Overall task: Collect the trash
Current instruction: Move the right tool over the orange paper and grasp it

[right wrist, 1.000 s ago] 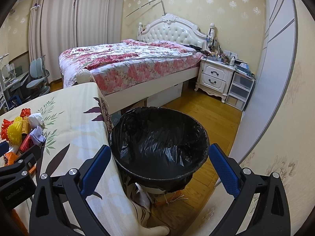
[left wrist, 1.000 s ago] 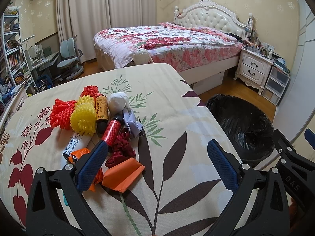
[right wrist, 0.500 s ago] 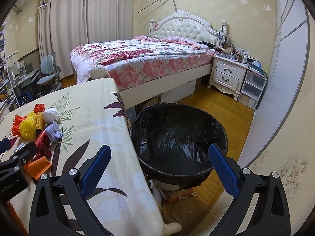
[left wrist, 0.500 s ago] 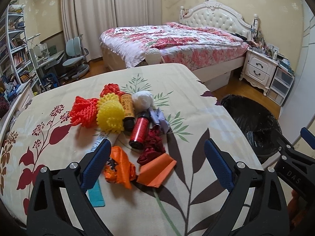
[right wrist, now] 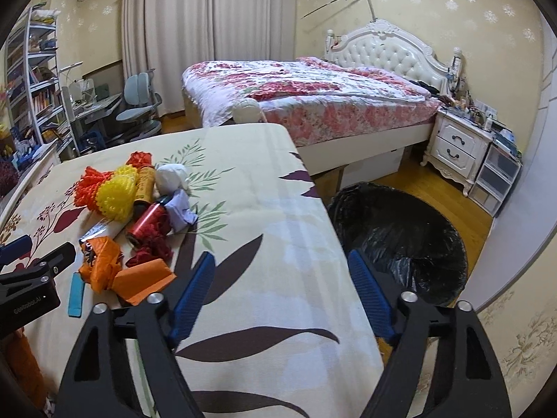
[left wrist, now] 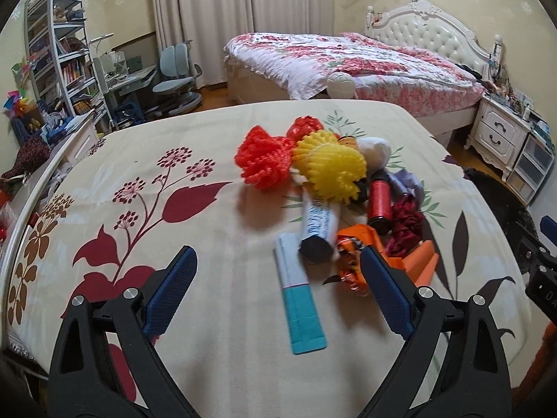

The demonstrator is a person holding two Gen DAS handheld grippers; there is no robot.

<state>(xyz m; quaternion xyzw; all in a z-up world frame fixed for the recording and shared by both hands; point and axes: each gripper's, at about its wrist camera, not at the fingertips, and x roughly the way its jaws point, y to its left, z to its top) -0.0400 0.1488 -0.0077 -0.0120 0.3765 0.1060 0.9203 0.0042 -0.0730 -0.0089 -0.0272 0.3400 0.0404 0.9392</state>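
A heap of trash lies on the floral tablecloth [left wrist: 174, 181]: red foam net [left wrist: 264, 163], yellow foam net [left wrist: 330, 170], white paper ball [left wrist: 376, 149], red can [left wrist: 379, 202], white roll [left wrist: 318, 226], orange wrapper [left wrist: 348, 240] and a teal-and-white tube [left wrist: 299, 296]. My left gripper [left wrist: 278, 289] is open, low over the table, with the tube lying between its fingers, untouched. My right gripper [right wrist: 280, 264] hovers over the table's right edge. Its jaws are closing with nothing between them. The bin with the black bag [right wrist: 400, 237] stands on the floor beside that edge.
A bed [right wrist: 313, 97] with a flowered cover stands behind the table, a white nightstand [right wrist: 456, 146] to its right. A desk chair [left wrist: 177, 76] and bookshelf [left wrist: 59, 52] fill the far left. Wooden floor lies around the bin.
Both grippers have swung left. The left one now straddles the teal tube beside the heap. The right one has left the bin for the table's edge, and its jaws have narrowed.
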